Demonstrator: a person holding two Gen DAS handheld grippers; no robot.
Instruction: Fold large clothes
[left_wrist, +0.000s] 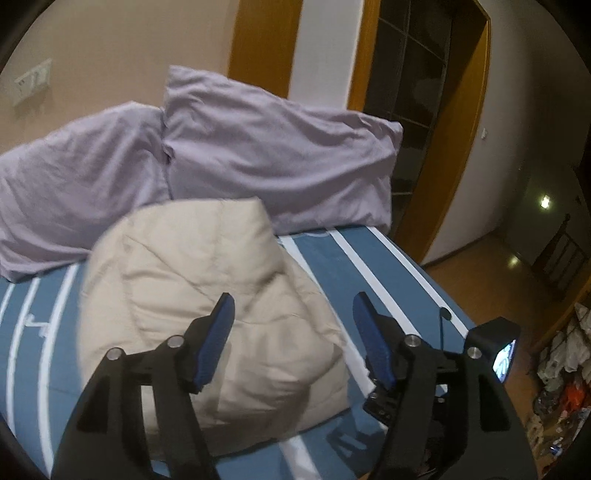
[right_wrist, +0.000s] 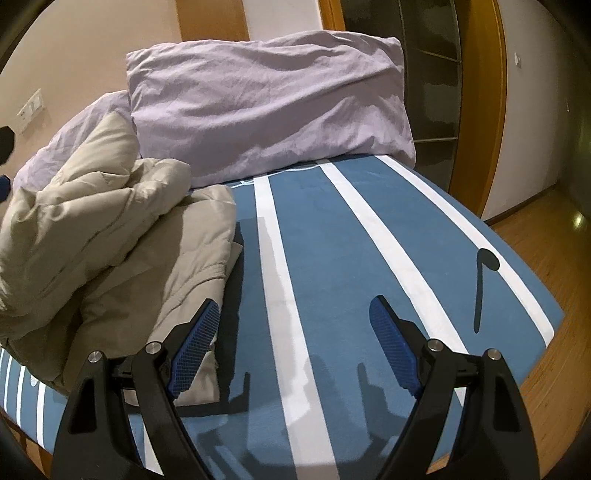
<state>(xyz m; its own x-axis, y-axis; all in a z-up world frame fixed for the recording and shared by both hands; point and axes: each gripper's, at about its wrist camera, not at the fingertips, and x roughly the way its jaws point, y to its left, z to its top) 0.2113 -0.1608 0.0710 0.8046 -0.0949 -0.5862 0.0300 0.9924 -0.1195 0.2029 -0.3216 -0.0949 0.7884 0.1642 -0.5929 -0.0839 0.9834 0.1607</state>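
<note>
- A beige padded jacket lies bundled on a bed covered in blue with white stripes, seen from the left wrist camera.
- The left tool hovers over the jacket's near right part, its blue-padded jaws spread wide and holding nothing.
- The jacket's outline is blurred in this view, so its folds are hard to read.
- Two lilac pillows lean at the far end of the bed: one on the left, one on the right, touching each other.
- From the right wrist camera, the jacket sits at the left of the bed, heaped in loose layers, its far edge against the left pillow.
- The right tool hangs above bare striped cover just right of the jacket, jaws wide apart and empty.
- Its left finger overlaps the jacket's near edge in the picture; whether it touches cannot be told.
- The right pillow stands at the far end of the bed.
- A wooden door frame rises at the far right.
</note>
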